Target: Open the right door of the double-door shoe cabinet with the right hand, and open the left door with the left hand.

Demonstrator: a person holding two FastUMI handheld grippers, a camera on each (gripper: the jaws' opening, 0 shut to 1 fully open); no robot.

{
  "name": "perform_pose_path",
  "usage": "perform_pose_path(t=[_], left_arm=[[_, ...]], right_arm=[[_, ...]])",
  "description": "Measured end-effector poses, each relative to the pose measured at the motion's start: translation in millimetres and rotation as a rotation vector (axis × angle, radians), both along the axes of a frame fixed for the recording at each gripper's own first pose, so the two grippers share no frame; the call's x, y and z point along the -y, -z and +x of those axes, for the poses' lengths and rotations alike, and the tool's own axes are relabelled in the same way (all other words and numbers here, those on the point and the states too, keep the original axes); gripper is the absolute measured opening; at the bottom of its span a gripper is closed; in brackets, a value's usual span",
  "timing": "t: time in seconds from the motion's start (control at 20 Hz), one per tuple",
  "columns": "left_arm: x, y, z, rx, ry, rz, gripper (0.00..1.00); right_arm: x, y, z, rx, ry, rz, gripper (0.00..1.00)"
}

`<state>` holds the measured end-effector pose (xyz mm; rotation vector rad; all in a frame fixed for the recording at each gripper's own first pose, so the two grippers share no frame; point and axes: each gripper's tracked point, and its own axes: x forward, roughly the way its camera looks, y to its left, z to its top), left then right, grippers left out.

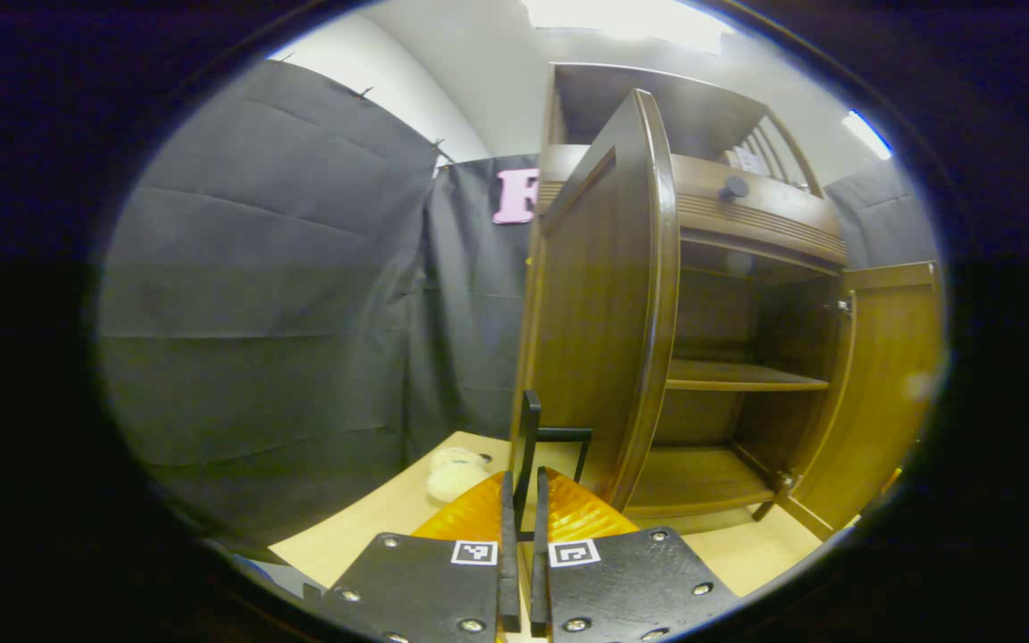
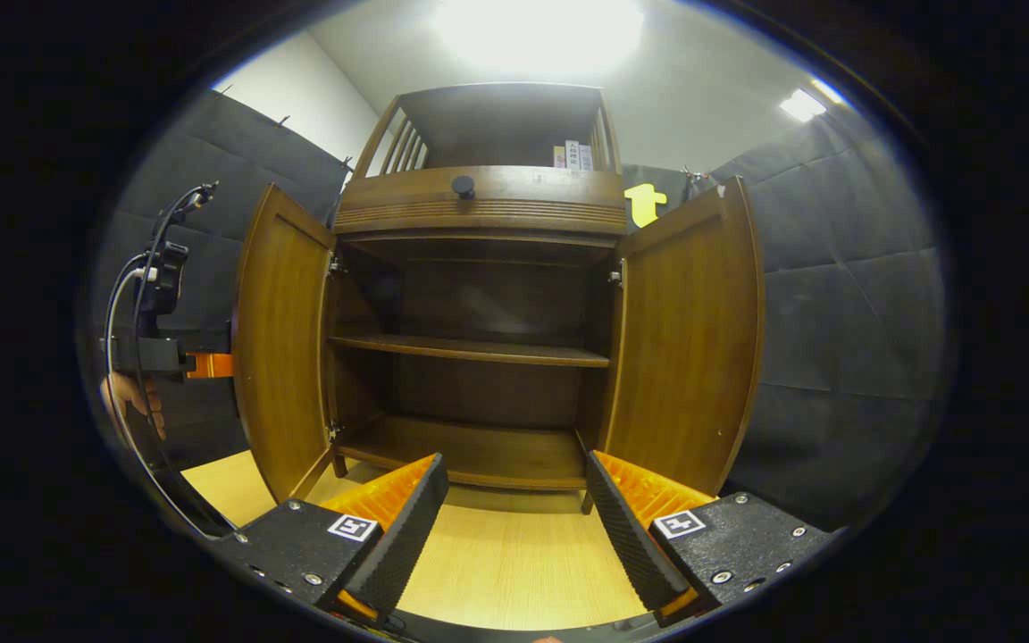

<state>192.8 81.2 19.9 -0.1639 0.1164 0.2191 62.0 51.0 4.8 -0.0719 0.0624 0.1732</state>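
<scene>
The shoe cabinet (image 2: 479,295) stands on the wooden floor with its left door (image 2: 280,344) and right door (image 2: 691,344) swung wide. The left gripper (image 1: 523,513) is closed on the left door's handle (image 1: 528,446), it seems. The right gripper (image 2: 514,518) gapes apart, clear of the cabinet.

Staged recording booth, not lived-in home. Dark cloth walls (image 2: 836,295) hang at left and right of right gripper view, pinned along top edge below plain white wall (image 1: 407,80). Ceiling light panel (image 2: 537,31) glares at top centre. Lone wooden shoe cabinet (image 2: 479,205) stands at centre on pale wood-grain surface (image 2: 514,563), shelves bare.
</scene>
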Motion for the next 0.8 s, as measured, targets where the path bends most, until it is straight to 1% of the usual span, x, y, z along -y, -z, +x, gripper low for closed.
perform_pose_path(t=[0.05,0.1,0.15,0.2,0.3,0.35,0.4,0.45,0.55,0.6,0.65,0.8], left_arm=[[-13,1,1,-0.003,-0.012,0.002,0.04],[-15,4,-3,-0.007,0.000,-0.003,0.05],[-16,3,-3,-0.006,0.004,0.004,0.00],[-17,2,-4,-0.008,0.012,0.017,0.05],[-24,0,-13,0.006,0.001,0.030,0.05],[-33,2,-19,0.008,-0.020,0.037,0.02],[-45,2,-26,0.006,-0.042,0.045,0.05],[-55,2,-33,0.006,-0.063,0.051,0.00],[-75,-2,-46,0.016,-0.092,0.065,0.02],[-78,-4,-52,0.025,-0.082,0.065,0.02],[-81,-10,-60,0.035,-0.078,0.068,0.05],[-81,-25,-79,0.062,-0.051,0.118,0.05]], right_arm=[[-5,0,0,0.000,-0.009,0.002,0.95],[-10,0,0,-0.002,-0.017,0.005,0.96],[-15,-1,0,-0.002,-0.026,0.008,0.96],[-19,-2,0,-0.001,-0.033,0.009,0.96],[-25,-5,0,0.007,-0.041,0.007,0.96],[-29,-6,-1,0.009,-0.044,0.008,0.96],[-31,-7,-1,0.011,-0.047,0.007,0.96],[-32,-7,-3,0.011,-0.048,0.006,0.96],[-36,-10,-5,0.012,-0.049,0.010,0.96],[-37,-12,-6,0.013,-0.048,0.013,0.96],[-38,-15,-8,0.019,-0.048,0.015,0.96],[-36,-24,-14,0.043,-0.034,0.014,0.96]])
